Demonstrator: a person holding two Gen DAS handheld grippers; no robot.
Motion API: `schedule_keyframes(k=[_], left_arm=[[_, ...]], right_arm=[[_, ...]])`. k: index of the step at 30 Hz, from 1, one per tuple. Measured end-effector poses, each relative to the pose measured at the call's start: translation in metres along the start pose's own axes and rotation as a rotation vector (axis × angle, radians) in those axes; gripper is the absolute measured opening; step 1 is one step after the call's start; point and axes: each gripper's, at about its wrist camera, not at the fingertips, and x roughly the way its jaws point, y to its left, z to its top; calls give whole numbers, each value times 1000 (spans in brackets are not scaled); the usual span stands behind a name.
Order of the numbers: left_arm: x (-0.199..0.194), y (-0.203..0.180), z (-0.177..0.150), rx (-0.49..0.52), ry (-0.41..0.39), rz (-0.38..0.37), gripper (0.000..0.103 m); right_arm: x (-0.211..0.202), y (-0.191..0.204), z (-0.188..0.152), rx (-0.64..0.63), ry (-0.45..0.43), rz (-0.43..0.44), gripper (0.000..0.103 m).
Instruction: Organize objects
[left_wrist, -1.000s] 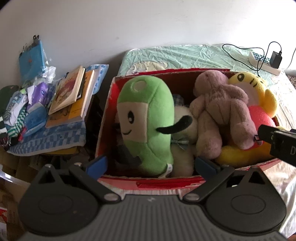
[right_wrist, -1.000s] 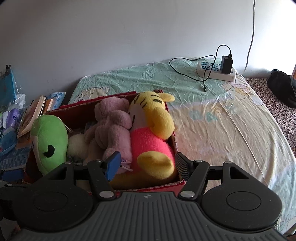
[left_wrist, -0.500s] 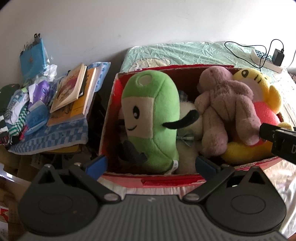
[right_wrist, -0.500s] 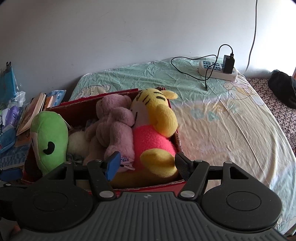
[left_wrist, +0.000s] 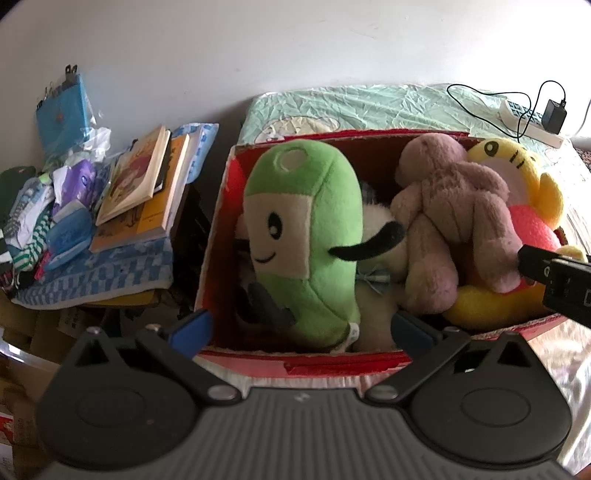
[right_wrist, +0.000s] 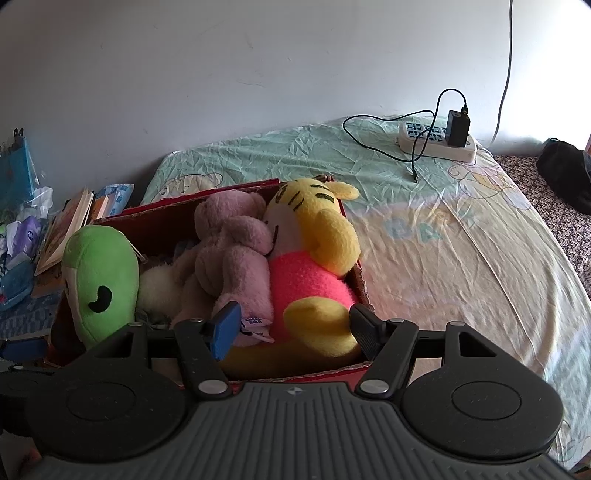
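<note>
At the bottom of the left wrist view, the left gripper (left_wrist: 301, 328) is spread wide and empty at the near rim of the red box (left_wrist: 295, 363). In the right wrist view, the right gripper (right_wrist: 297, 330) is likewise wide and empty. Inside the box, from left to right, sit a green plush (left_wrist: 306, 236), a mauve bear (left_wrist: 454, 218) and a yellow toy (right_wrist: 314, 258). Books (left_wrist: 144, 184) are stacked at centre left. A power strip (right_wrist: 436, 142) lies on the bed sheet (right_wrist: 443, 240) at upper right.

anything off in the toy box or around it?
Red box is overstuffed: the green plush and yellow plush stick up above its rim. Books beside it are stacked askew. Both grippers open, holding nothing.
</note>
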Motion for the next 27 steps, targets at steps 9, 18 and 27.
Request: schedule_keyframes(k=[9, 18, 27], left_arm=[[1, 0, 0, -1, -1, -1, 103], [3, 1, -1, 1, -1, 2, 103], [3, 1, -1, 1, -4, 4, 103]], right_arm=[[-2, 0, 0, -1, -15, 5, 68], [-1, 2, -1, 2, -21, -5, 68], [-6, 2, 0, 13, -46, 4, 68]])
